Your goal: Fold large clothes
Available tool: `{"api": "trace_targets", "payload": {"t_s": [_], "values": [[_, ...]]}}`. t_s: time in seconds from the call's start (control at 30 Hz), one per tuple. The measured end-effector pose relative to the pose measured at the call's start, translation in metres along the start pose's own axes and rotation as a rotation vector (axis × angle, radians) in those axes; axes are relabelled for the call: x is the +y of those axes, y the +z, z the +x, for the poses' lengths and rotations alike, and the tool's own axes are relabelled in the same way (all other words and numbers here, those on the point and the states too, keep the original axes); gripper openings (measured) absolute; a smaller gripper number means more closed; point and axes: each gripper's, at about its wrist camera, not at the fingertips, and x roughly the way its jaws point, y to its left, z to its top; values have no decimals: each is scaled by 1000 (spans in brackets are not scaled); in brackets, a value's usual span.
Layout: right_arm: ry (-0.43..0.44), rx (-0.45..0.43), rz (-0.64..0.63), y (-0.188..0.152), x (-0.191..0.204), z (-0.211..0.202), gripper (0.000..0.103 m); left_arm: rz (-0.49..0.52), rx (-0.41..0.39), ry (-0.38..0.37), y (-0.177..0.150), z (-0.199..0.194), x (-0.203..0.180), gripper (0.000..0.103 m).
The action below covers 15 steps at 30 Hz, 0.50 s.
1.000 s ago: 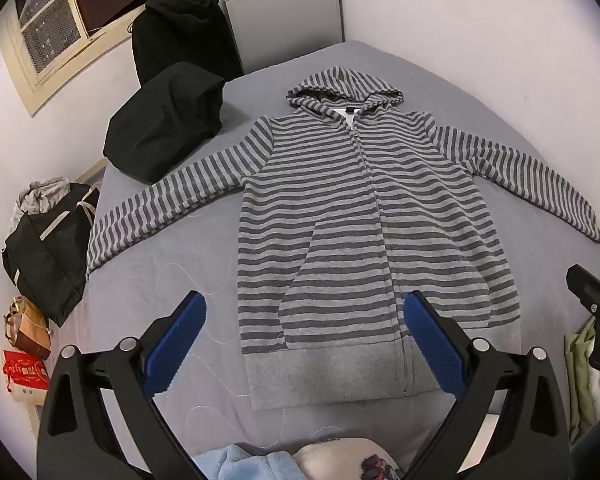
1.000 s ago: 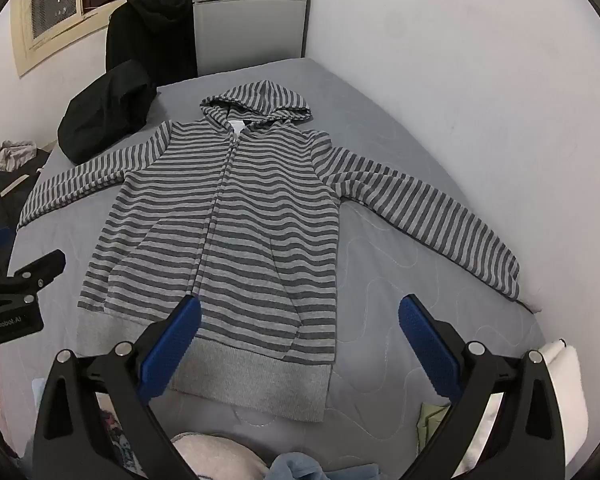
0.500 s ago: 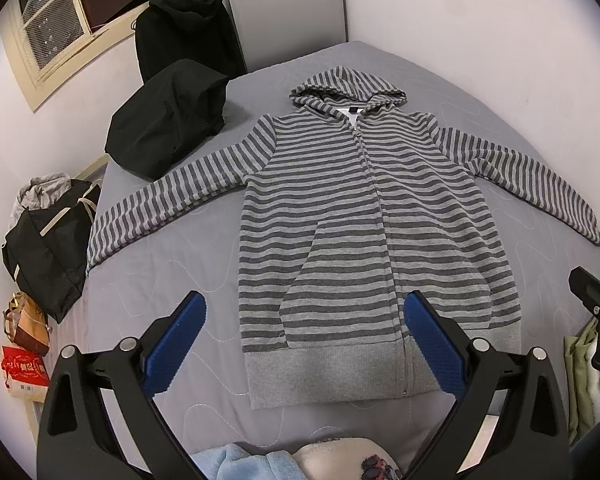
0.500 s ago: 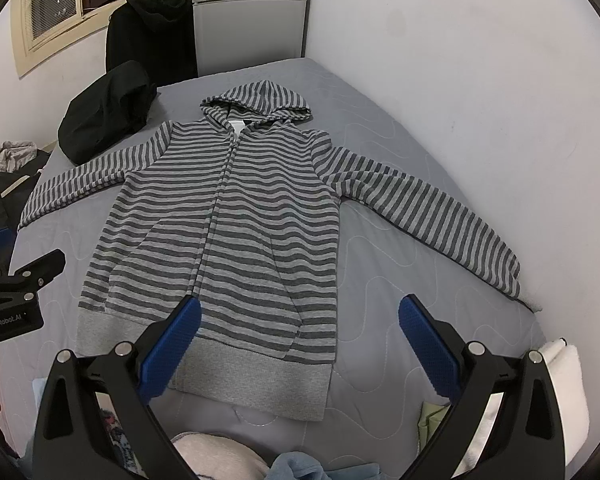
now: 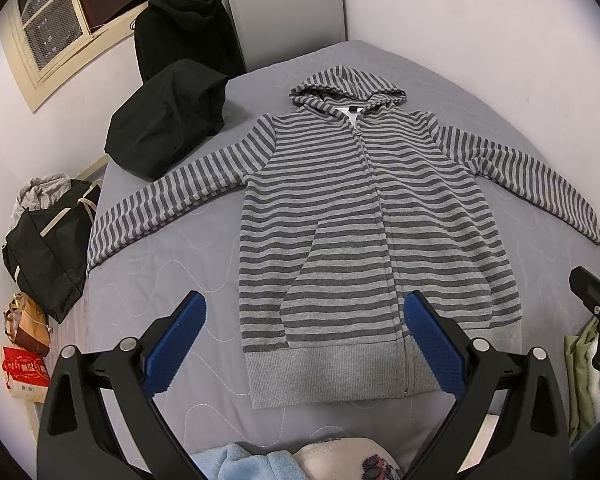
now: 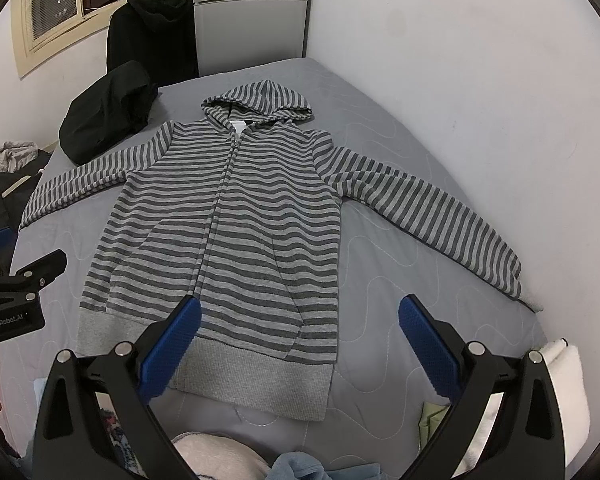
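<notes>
A grey striped zip hoodie (image 5: 364, 216) (image 6: 236, 216) lies flat and face up on the grey bed (image 5: 148, 292), hood at the far end, both sleeves spread out to the sides, hem nearest me. My left gripper (image 5: 304, 340) hovers open above the hem's left part, blue pads wide apart with nothing between them. Over the hem's right side my right gripper (image 6: 298, 340) also hangs open and empty. Each gripper shows at the edge of the other's view.
A black garment (image 5: 168, 120) is heaped on the bed's far left corner. On the floor to the left stand a black bag (image 5: 48, 252) and paper bags (image 5: 24, 344). A white wall (image 6: 480, 100) borders the bed's right side. Light blue and cream clothes (image 5: 284, 458) lie at the near edge.
Both grippers have drifted slightly; the hoodie sits a little lower in both views. Nothing was gripped or released.
</notes>
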Motion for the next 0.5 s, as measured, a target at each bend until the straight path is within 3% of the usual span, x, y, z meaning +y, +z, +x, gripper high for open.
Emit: {"api": "trace_targets", "payload": {"t_s": [0.5], "values": [[-1,-1,5,0,1,-1,98,9,4,8,0,1,-2,97]]}}
